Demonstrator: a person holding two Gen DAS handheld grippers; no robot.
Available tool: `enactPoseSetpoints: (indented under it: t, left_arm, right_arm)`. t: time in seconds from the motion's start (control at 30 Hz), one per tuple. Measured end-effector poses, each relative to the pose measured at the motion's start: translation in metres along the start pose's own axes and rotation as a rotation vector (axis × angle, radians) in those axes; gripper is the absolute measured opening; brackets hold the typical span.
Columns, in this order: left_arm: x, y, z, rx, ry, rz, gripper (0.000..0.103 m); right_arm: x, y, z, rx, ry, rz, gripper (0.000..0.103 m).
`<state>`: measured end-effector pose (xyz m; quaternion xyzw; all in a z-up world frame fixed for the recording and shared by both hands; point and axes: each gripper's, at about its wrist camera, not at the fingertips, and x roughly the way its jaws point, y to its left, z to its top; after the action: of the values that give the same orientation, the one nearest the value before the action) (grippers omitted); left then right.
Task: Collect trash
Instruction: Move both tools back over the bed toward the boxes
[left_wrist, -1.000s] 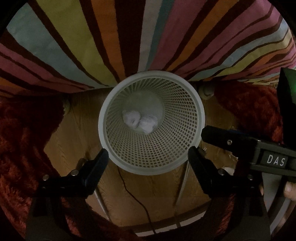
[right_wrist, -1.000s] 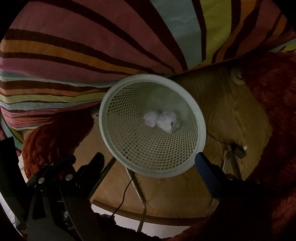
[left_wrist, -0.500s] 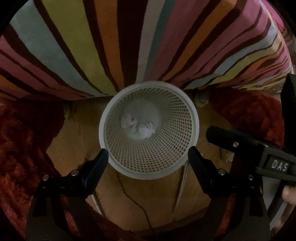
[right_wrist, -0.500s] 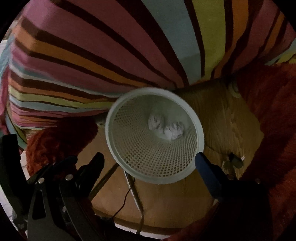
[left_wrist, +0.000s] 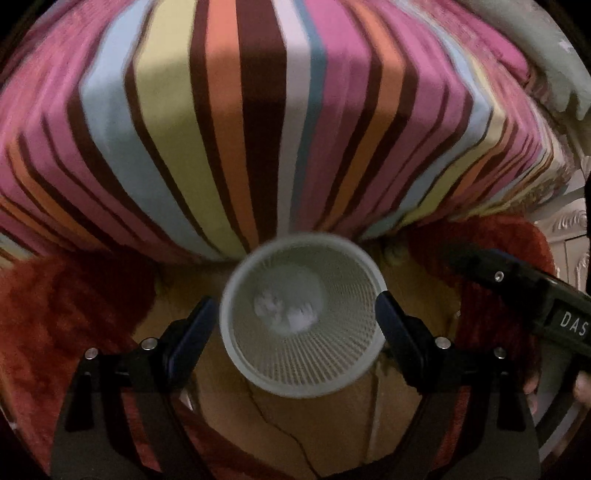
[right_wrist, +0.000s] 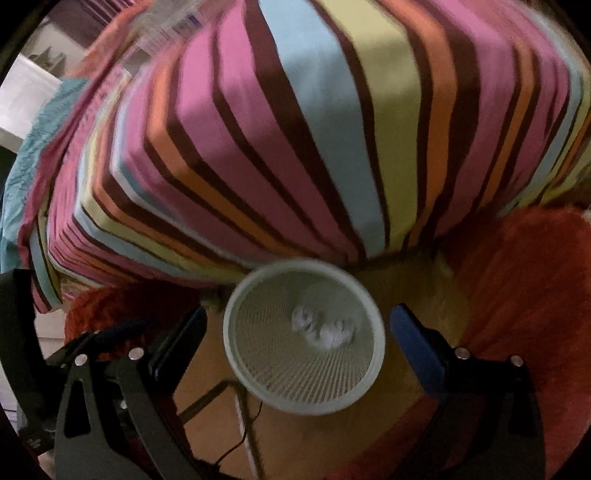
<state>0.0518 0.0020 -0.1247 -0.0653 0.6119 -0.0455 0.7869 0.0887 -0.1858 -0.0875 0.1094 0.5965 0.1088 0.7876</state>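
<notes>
A white mesh wastebasket (left_wrist: 303, 373) (right_wrist: 258, 369) stands on the wood floor against a striped bed. Two crumpled white paper balls (left_wrist: 286, 314) (right_wrist: 323, 328) lie at its bottom. My left gripper (left_wrist: 295, 325) hangs high over the basket, open, nothing between its fingers. My right gripper (right_wrist: 299, 336) also hovers above the basket, open and empty. The right gripper's body, marked DAS, shows at the right edge of the left wrist view. Both views are motion-blurred.
The bed's striped cover (left_wrist: 258, 129) (right_wrist: 332, 129) fills the top of both views. A shaggy red rug (left_wrist: 66, 314) (right_wrist: 517, 295) flanks the basket. A thin black cable (left_wrist: 291, 439) and metal legs (right_wrist: 247, 424) lie on the floor near me.
Both grippers have risen and tilted up. The basket looks smaller and lower in frame, and more of the striped bed top shows. The jaws stayed open.
</notes>
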Motion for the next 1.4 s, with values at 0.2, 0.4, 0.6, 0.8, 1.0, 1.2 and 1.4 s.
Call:
enactPoseSetpoints:
  t: [0.2, 0.4, 0.6, 0.8, 1.0, 1.2, 1.4]
  left_arm:
    - [-0.033, -0.001, 0.011, 0.041, -0.152, 0.073, 0.085]
    - [-0.064, 0.015, 0.036, 0.017, -0.258, 0.077, 0.085]
    - [-0.08, 0.031, 0.067, -0.021, -0.317, 0.077, 0.085]
    - [-0.089, 0.041, 0.089, -0.041, -0.346, 0.059, 0.085]
    - [-0.089, 0.047, 0.109, -0.045, -0.352, 0.029, 0.085]
    - [-0.084, 0.047, 0.131, -0.035, -0.351, 0.018, 0.085]
    - [-0.081, 0.049, 0.156, -0.038, -0.353, -0.006, 0.085]
  right_arm:
    - [-0.021, 0.015, 0.011, -0.059, -0.146, -0.023, 0.095]
    - [-0.024, 0.02, 0.027, -0.055, -0.207, -0.017, 0.095]
    - [-0.028, 0.039, 0.036, -0.097, -0.269, -0.025, 0.095]
    - [-0.029, 0.057, 0.049, -0.131, -0.3, -0.022, 0.095]
    - [-0.029, 0.063, 0.061, -0.133, -0.323, -0.028, 0.095]
    - [-0.025, 0.066, 0.074, -0.107, -0.33, -0.038, 0.095]
    - [-0.021, 0.07, 0.088, -0.094, -0.339, -0.046, 0.095]
